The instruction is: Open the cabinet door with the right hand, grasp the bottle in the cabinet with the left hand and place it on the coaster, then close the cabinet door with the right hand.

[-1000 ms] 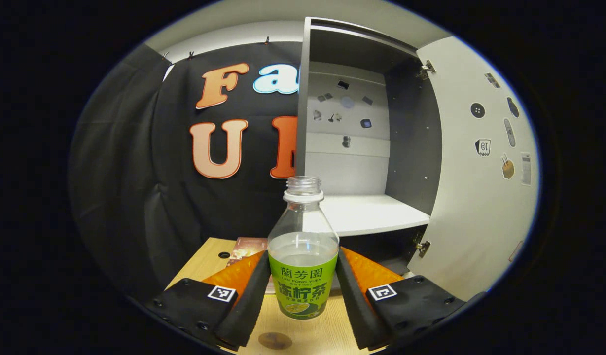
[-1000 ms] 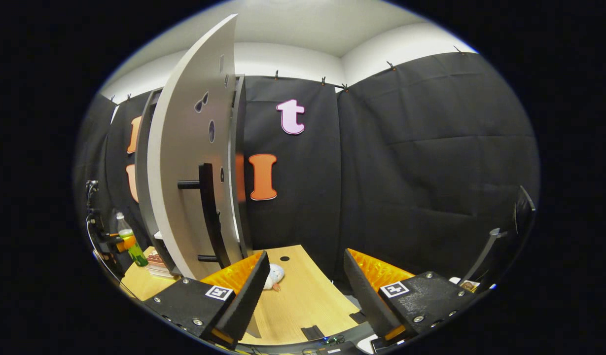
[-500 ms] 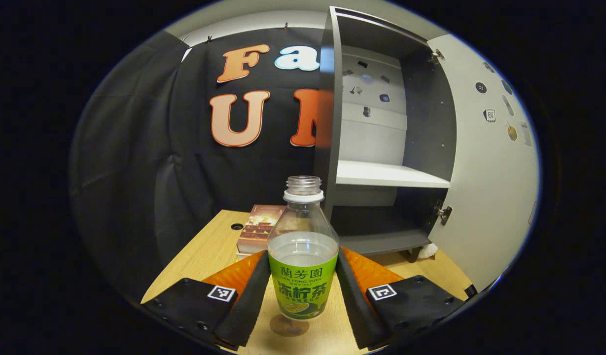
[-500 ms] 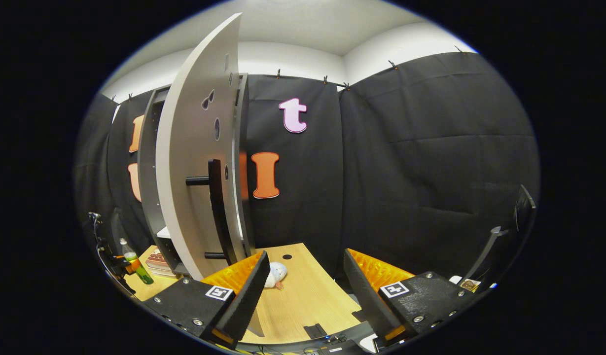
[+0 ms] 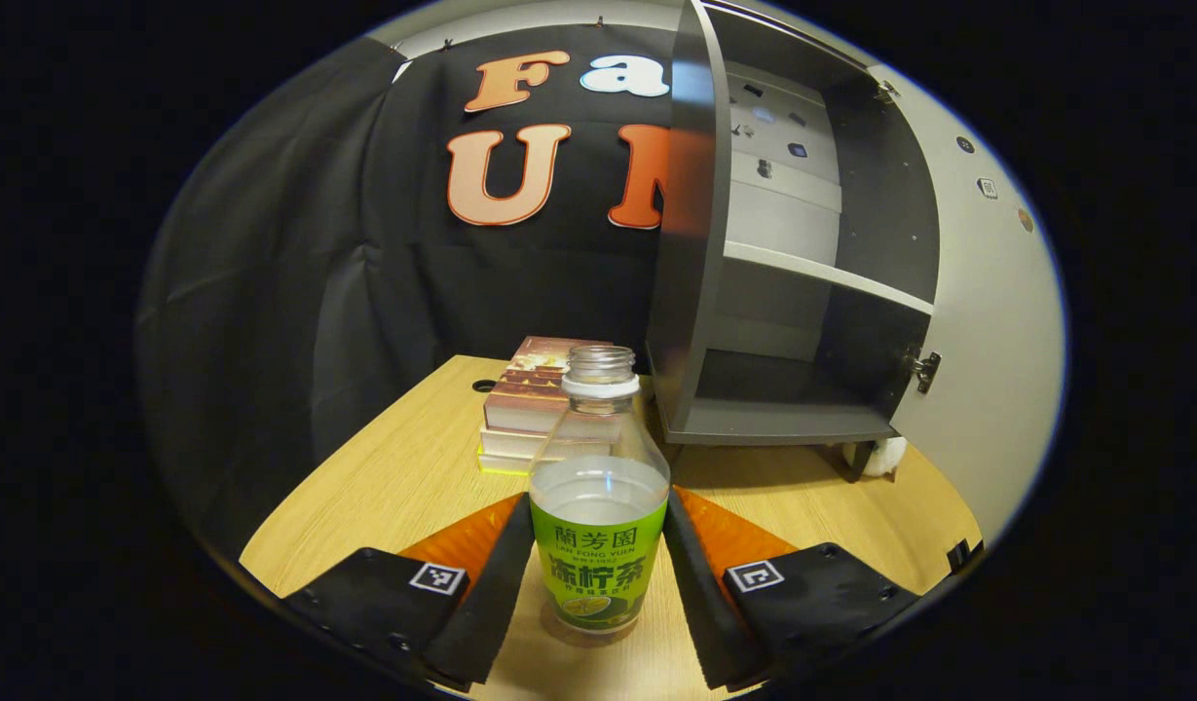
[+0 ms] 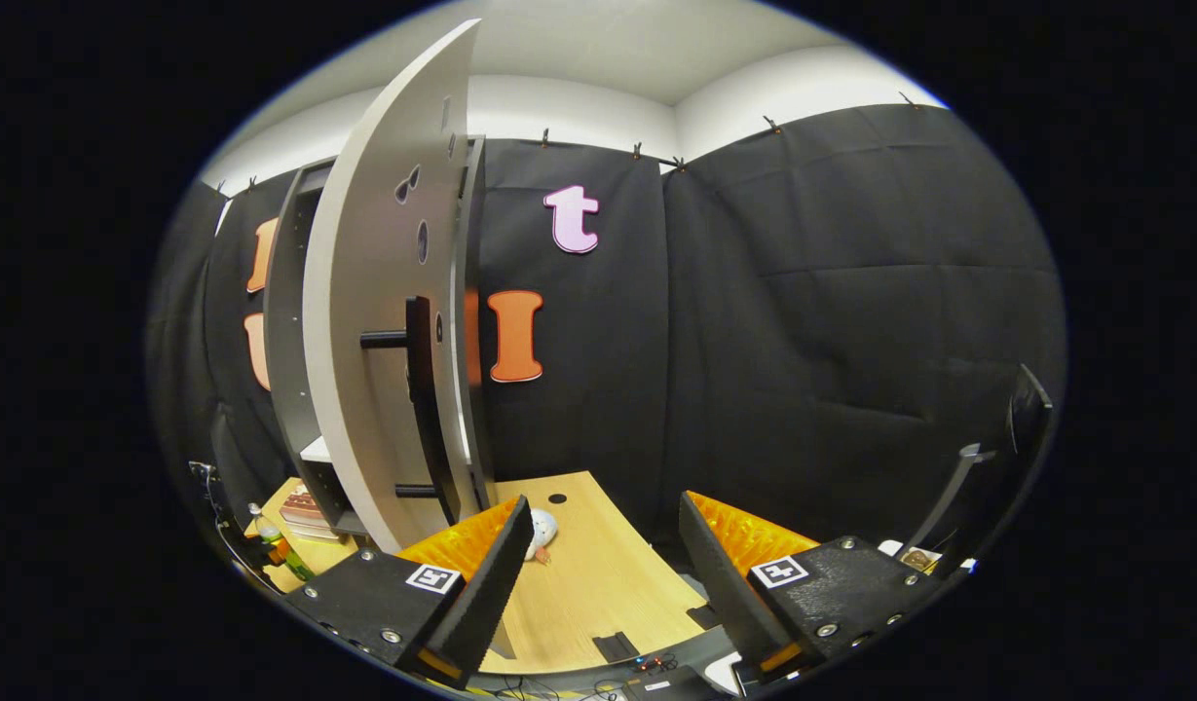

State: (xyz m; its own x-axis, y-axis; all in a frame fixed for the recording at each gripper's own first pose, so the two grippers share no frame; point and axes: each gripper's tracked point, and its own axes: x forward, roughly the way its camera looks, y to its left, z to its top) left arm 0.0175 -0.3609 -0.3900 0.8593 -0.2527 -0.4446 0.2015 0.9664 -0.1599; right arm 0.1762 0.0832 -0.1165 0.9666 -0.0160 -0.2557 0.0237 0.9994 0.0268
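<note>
A clear uncapped bottle [image 5: 598,545] with a green label stands upright between the fingers of my left gripper [image 5: 598,501], which is shut on it just above the wooden table [image 5: 393,487]. The bottle's base hides the coaster, so contact cannot be judged. The grey cabinet [image 5: 783,292] stands behind and to the right, its white door [image 5: 988,312] swung wide open. In the right gripper view my right gripper [image 6: 606,506] is open and empty, just right of the door [image 6: 374,321] and its black handle [image 6: 418,389]. The bottle [image 6: 267,537] shows small at far left.
A stack of books [image 5: 535,399] lies on the table left of the cabinet, behind the bottle. A small white toy [image 6: 542,531] sits on the table by the cabinet's foot [image 5: 856,460]. The cabinet's white shelf [image 5: 822,277] is bare. Black cloth walls surround the table.
My left gripper has carried the bottle down and away from the cabinet until it sits low over the table, covering the coaster. The right gripper has barely shifted beside the open door.
</note>
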